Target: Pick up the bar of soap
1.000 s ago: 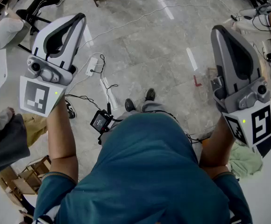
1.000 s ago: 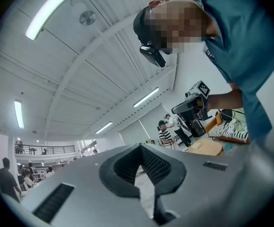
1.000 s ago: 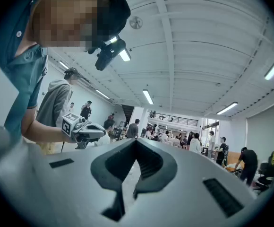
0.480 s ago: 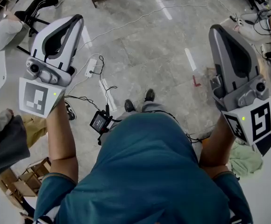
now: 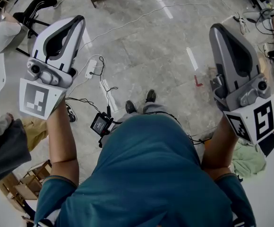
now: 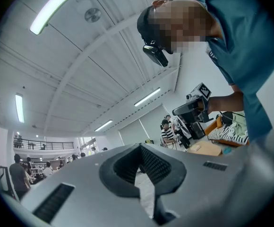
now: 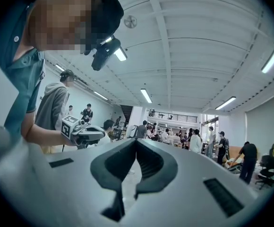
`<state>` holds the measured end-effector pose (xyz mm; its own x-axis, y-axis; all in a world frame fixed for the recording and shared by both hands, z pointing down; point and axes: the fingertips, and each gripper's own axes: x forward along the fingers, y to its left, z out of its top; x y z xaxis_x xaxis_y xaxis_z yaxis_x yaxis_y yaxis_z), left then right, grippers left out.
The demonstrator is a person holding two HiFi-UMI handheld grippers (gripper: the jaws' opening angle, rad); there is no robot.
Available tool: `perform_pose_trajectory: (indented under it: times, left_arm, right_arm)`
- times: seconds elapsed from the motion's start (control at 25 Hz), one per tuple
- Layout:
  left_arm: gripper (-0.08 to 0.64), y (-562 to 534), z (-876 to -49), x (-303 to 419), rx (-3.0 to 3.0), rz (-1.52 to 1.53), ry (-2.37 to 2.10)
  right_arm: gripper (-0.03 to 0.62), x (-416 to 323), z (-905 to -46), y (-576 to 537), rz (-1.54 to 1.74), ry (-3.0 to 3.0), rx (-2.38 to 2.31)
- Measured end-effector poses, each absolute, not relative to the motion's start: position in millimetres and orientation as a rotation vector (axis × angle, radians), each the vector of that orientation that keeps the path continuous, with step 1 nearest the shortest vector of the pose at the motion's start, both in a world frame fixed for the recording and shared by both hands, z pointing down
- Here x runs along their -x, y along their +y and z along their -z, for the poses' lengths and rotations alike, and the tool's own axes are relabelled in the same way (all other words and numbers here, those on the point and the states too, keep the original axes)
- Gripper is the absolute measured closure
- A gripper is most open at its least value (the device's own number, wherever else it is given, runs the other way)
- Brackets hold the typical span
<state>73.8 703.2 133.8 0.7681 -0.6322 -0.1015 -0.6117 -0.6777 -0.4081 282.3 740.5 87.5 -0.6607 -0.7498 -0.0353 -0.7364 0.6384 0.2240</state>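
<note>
No bar of soap shows in any view. In the head view the person holds both grippers up in front of the chest, over the floor. The left gripper [image 5: 80, 19] is grey and white with a marker cube, and its jaws are closed with nothing in them. The right gripper [image 5: 217, 28] stands the same way at the right, shut and empty. In the left gripper view the left gripper [image 6: 140, 145] points up at the ceiling, tips together. In the right gripper view the right gripper [image 7: 136, 140] faces the hall, tips together.
Below lies a marble floor with cables and a white power strip [image 5: 92, 67]. A black device [image 5: 100, 123] hangs at the person's waist. A black chair [image 5: 33, 8] stands far left, wooden crates [image 5: 26, 176] lower left, a green cloth [image 5: 248, 161] lower right. Several people stand in the hall.
The right gripper has drifted slightly left and up. The left gripper has barely moved. Both stay closed and empty.
</note>
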Motion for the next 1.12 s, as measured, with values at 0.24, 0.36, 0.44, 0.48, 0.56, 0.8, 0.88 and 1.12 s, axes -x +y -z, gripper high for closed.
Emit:
perform_pose_trajectory:
  times: [0.24,0.36,0.44,0.48,0.56,0.8,0.88,1.12]
  left_arm:
    - [0.557,705,-136,-87,2.545,0.076,0.939]
    - [0.557,703,-137,-93,2.544,0.082,0.939]
    - [0.557,698,-137,-97,2.545,0.086,0.945]
    - [0.557,695,-137,-99,2.546,0.087,0.949]
    - [0.557,689,-137,-103,2.547,0.087,0.955]
    - [0.557,670,-140,-117,2.546,0.097,0.976]
    - [0.557,664,-141,-124,2.544,0.100,0.980]
    - [0.557,640,-135,-148,2.533,0.102,0.998]
  right_arm:
    - [0.578,-293,-91,741,0.301,-2.803,-1.283]
    - [0.578,-303,-96,738,0.324,-2.786,-1.280]
    - [0.578,-308,-97,731,0.315,-2.791,-1.279]
    - [0.578,-309,-98,728,0.310,-2.794,-1.276]
    - [0.578,-313,-99,721,0.304,-2.800,-1.269]
    - [0.578,-327,-104,700,0.307,-2.818,-1.247]
    - [0.578,-333,-105,692,0.311,-2.824,-1.243]
    - [0.578,-357,-105,667,0.303,-2.847,-1.219]
